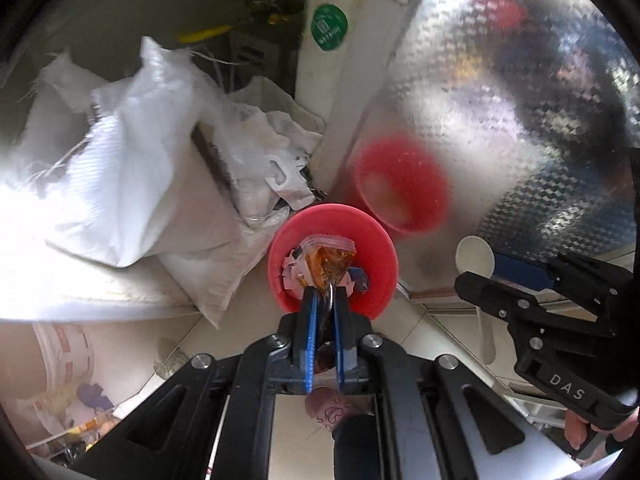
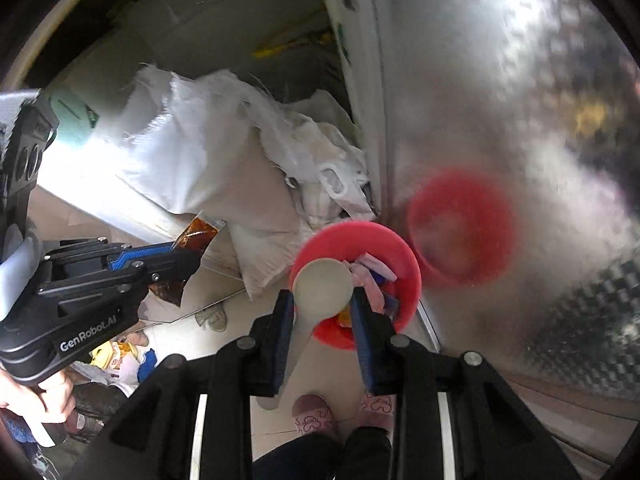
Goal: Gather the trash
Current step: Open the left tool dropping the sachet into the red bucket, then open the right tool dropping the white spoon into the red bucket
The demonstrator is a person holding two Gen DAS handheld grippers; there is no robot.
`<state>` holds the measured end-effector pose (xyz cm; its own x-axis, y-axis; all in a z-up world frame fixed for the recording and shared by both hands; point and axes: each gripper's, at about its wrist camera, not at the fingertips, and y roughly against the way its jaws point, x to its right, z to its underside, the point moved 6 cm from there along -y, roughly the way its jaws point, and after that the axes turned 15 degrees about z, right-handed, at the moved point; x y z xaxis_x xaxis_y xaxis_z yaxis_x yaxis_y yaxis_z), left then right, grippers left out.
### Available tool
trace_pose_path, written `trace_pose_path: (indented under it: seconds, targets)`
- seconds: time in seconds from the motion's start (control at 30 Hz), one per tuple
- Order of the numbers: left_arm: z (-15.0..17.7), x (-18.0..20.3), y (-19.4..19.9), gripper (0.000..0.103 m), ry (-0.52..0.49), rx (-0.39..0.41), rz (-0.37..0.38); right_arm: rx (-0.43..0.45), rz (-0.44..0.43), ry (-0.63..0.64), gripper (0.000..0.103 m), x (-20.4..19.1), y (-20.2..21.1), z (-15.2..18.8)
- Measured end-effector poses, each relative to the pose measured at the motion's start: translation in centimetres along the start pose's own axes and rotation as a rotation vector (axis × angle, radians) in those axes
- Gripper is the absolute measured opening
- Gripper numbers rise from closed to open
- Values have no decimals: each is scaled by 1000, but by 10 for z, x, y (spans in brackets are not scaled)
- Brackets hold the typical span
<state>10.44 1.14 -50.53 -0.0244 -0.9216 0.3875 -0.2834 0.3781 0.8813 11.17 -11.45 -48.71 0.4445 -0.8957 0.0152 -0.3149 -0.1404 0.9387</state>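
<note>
Two fisheye views are being taken from cameras mounted on handheld grippers, each looking steeply down along its own two fingers toward the floor. The left wrist view is being aimed over the left gripper [image 1: 325, 296], close above a red bin [image 1: 374, 248]. The right wrist view is being aimed over the right gripper [image 2: 322, 312]. The bin, white sacks [image 2: 192, 152] and a reflective metal panel [image 2: 500, 100] are being shared by both views.

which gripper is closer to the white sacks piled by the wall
Left. The left gripper, shut on a brown sauce packet, hangs beside the white sacks. The right gripper, holding a white spoon, is over the red bin.
</note>
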Motion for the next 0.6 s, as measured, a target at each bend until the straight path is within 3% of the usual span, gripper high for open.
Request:
trace_pose_path:
  seconds: [0.17,0.27,0.37,0.43,0.5,0.6]
  targets:
    - [-9,5,-17,7,-33,-21,20,-25,12,-33,27,17,-15,8]
    - [-13,9,-23,14,-63,-28,41,-30,22,-54,27,22,-20,7]
    - [-18,14,-26,31,-80,-26,49,-28,29,-67,27,30,-20,5]
    - [-21,17,-25,57,-83,-20,50,-30,32,-71,27,33,-24,5]
    - [-23,17,-24,70,-87,-15,48,-29,36,-72,27,35,-25,4]
    - [-22,16,-22,71,-75,-11,34,-30,34,-60,27,34,-25,3]
